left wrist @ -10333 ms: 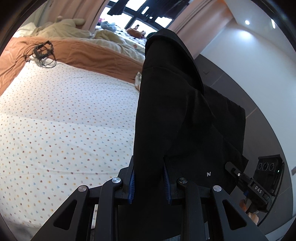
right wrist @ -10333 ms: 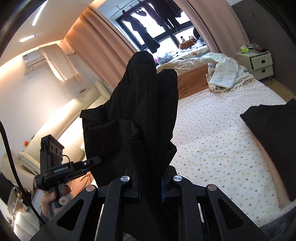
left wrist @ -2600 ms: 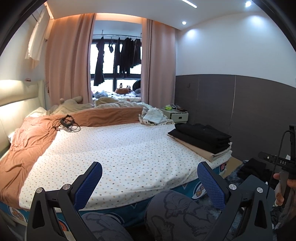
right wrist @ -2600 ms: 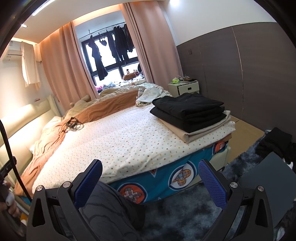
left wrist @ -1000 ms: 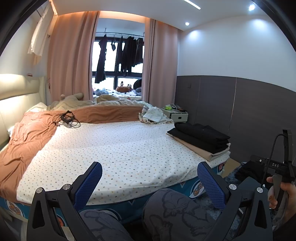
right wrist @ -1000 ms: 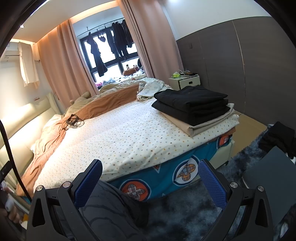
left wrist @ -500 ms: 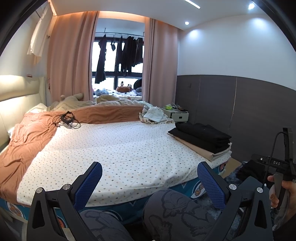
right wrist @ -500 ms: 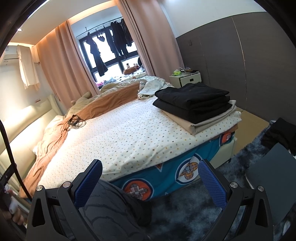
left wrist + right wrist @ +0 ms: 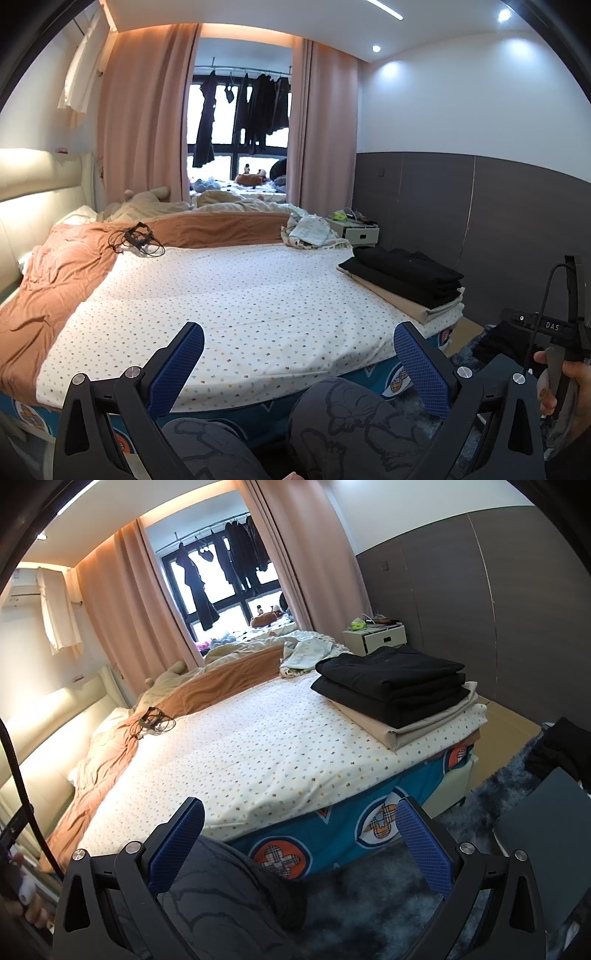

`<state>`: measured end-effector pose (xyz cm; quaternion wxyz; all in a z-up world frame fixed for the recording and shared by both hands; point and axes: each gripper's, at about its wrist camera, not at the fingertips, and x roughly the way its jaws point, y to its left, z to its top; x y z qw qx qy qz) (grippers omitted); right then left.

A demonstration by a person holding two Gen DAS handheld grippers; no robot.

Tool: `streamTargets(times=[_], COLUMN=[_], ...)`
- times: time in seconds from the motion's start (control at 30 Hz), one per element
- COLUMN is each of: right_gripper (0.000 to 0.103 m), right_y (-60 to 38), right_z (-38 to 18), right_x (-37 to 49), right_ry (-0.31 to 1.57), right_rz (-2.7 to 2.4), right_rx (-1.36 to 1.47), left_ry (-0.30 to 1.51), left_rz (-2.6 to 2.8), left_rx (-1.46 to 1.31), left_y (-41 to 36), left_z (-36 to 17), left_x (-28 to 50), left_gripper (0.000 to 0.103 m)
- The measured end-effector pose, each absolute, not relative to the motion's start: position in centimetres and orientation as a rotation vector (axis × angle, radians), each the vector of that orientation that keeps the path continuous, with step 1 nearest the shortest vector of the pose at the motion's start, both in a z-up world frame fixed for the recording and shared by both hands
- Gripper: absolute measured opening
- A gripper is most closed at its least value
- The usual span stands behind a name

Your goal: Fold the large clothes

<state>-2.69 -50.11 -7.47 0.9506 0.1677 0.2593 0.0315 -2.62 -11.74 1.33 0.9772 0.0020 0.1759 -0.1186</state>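
Observation:
A stack of folded black clothes [image 9: 404, 273] [image 9: 391, 679] lies on a folded beige garment [image 9: 417, 723] at the right edge of the bed [image 9: 236, 302] [image 9: 258, 753]. My left gripper [image 9: 298, 363] is open and holds nothing, low in front of the bed above the person's knees [image 9: 347, 417]. Likewise open with nothing in it, my right gripper [image 9: 300, 843] hangs over the bed's foot edge. More dark clothing [image 9: 561, 749] lies on the floor to the right, also seen as dark clothing [image 9: 506, 343] in the left wrist view.
An orange duvet [image 9: 62, 273] covers the bed's left side, with a tangle of black cables [image 9: 135, 238] on it. A white nightstand [image 9: 376, 637] stands by the grey wall. A dark shaggy rug [image 9: 373, 897] and a grey panel [image 9: 543, 823] lie on the floor. A hand [image 9: 561, 384] grips the other tool.
Long ago both grippers were shut on a hanging black garment; it now lies folded on the stack. Over the last second both views have only drifted slightly; the grippers stay open.

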Motion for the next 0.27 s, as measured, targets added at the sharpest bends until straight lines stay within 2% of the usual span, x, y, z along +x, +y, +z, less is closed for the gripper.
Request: streamTargets(times=[0.27], right_gripper=[0.103], right_y=[-49.9], right_z=[-7.5], right_x=[-3.7], right_ry=[0.518], right_rz=[0.069], right_rx=[0.334], left_ry=[0.328], left_rz=[-0.238], left_rx=[0.004], left_y=[-11.6], left_z=[1.7], left_x=[-3.8], left_gripper=[0.103])
